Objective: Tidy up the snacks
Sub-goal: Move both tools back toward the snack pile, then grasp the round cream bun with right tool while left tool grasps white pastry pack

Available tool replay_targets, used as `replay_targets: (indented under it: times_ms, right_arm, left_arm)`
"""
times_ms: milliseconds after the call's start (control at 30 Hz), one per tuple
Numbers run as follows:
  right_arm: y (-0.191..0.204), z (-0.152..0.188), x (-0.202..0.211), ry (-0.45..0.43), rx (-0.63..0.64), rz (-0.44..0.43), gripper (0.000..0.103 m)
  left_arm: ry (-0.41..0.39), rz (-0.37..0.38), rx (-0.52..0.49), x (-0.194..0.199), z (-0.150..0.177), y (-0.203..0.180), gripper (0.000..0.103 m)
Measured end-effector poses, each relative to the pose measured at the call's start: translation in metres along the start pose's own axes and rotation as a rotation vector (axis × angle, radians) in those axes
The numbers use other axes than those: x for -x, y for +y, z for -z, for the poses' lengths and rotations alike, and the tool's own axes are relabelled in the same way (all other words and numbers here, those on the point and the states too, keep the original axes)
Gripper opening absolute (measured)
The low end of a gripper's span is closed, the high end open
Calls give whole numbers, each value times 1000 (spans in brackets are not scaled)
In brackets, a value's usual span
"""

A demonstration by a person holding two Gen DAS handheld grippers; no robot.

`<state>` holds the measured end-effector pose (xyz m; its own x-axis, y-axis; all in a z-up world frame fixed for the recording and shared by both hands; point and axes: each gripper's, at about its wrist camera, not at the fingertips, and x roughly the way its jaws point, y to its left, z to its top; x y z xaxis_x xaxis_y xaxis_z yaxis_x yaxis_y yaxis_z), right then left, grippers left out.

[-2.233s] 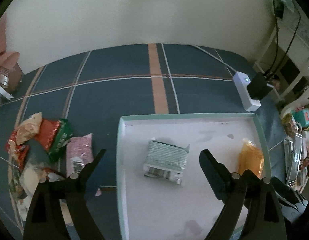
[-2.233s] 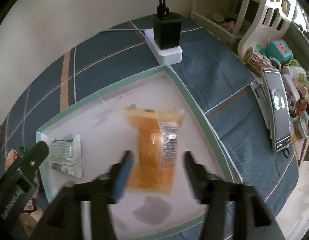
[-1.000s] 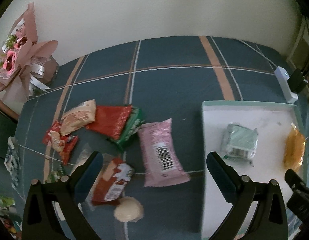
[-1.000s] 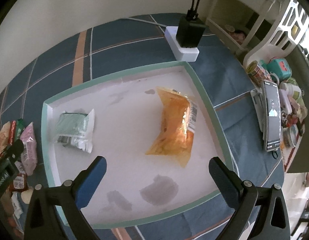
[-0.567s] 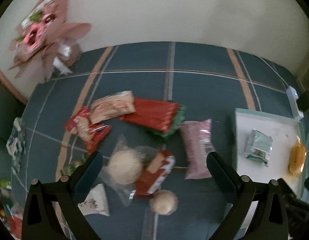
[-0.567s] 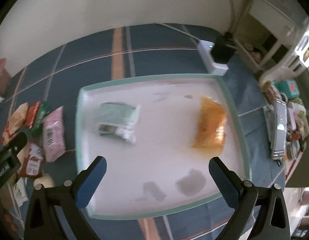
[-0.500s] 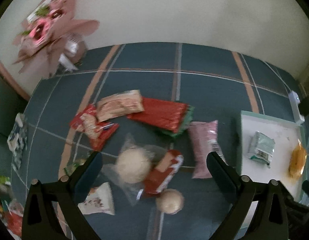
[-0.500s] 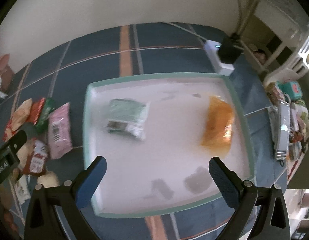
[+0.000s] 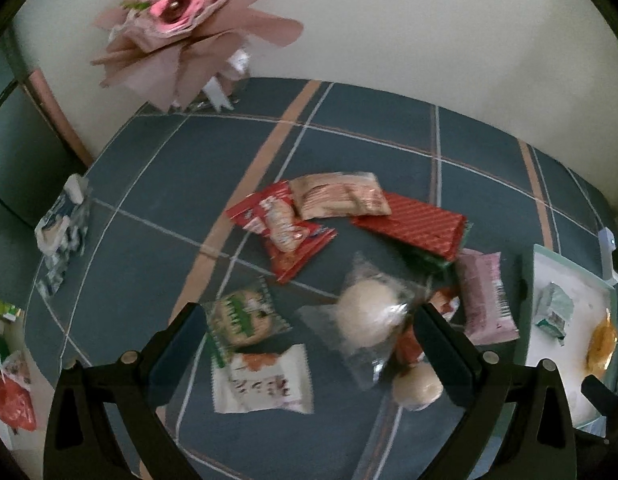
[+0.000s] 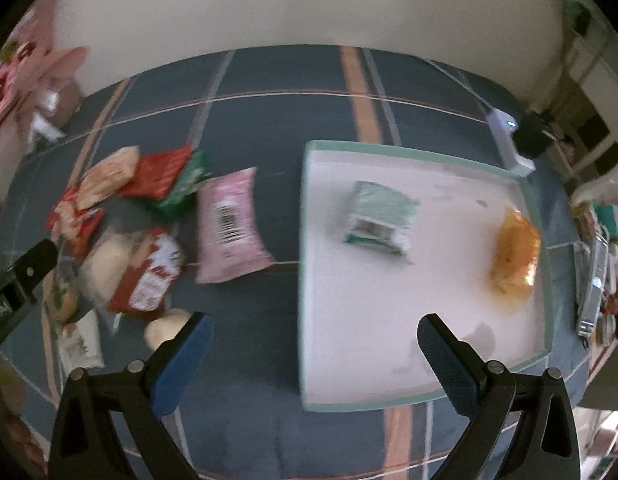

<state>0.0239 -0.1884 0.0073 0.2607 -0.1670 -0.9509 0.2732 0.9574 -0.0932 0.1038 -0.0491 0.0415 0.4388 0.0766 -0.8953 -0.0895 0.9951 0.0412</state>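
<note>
Right wrist view: white teal-rimmed tray (image 10: 527, 200) holds two packets, pale-green foil pack (image 10: 379, 212) and orange bag (image 10: 513, 256); roughly ten loose snack packets (image 9: 349, 280) remain on the plaid-clothed bench (image 10: 269, 128); left tongs (image 9: 309, 320) and right tongs (image 10: 315, 334) both apart, empty.

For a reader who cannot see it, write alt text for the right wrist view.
An open hand-held gripper hovers over a blue plaid tablecloth. A white tray holds a green packet and an orange packet; more snacks, including a pink packet, lie left.
</note>
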Motion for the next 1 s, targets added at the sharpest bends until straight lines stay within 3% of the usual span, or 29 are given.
replay_targets:
  times_ms: [300, 533, 767, 1000]
  right_arm:
    - [49, 14, -17, 54, 90, -45, 103]
    - [68, 22, -52, 143, 129, -40, 103]
    - [84, 27, -71, 168, 162, -41, 103]
    - [104, 35, -83, 164, 217, -18, 103]
  left_arm:
    - [68, -29, 67, -20, 16, 33, 103]
    - [178, -16, 107, -56, 28, 42, 103]
    - [285, 3, 165, -91, 40, 48, 103]
    - [337, 24, 214, -109, 47, 51, 103]
